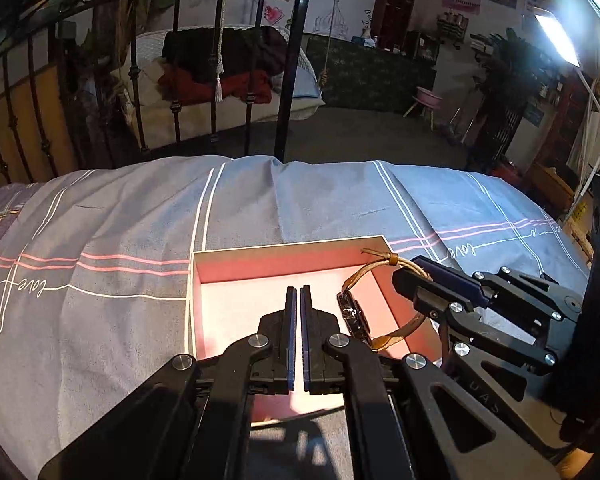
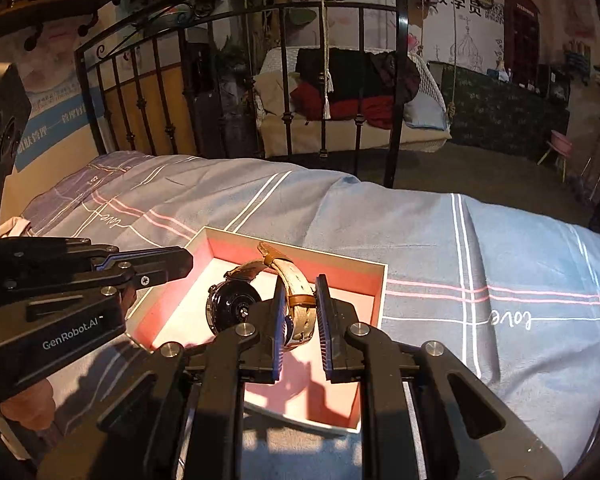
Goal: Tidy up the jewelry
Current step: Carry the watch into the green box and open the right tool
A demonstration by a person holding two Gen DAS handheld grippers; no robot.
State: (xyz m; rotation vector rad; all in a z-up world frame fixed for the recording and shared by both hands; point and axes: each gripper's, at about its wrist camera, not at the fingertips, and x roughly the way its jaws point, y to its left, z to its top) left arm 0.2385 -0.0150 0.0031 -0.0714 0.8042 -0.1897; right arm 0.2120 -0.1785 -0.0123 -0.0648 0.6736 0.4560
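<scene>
Black linkage arms with round silver pivot pins fill the lower part of both wrist views. On the left gripper (image 1: 299, 292) the two flat, blue-edged pads are seen drawn almost together, only a thin slit being left between them; nothing is held there. Its tips are positioned over the open box (image 1: 284, 246), above the pale floor.

On the right gripper (image 2: 299, 286) the ribbed blue pads are set a strap's width apart, and the tan strap of the watch (image 2: 236, 300) is seen between them. The strap appears pinched at both sides, though full contact on the right pad cannot be confirmed. In the left wrist view the same gripper (image 1: 416, 266) is seen entering from the right, over the box's right wall, with the strap looped at its tips.

The watch is recorded as a round, dark, glossy case with a metallic rim, turned on edge, with a matte tan leather-like band curving up in an arc. It is located inside the box, near the right wall, with the case low over the floor; contact with the floor cannot be determined.

The box is shallow and rectangular, of card-like material, with a cream rim, red inner walls and a whitish base. It rests on a soft, creased grey-blue bedsheet (image 2: 480, 248) marked with white and pink lines.
</scene>
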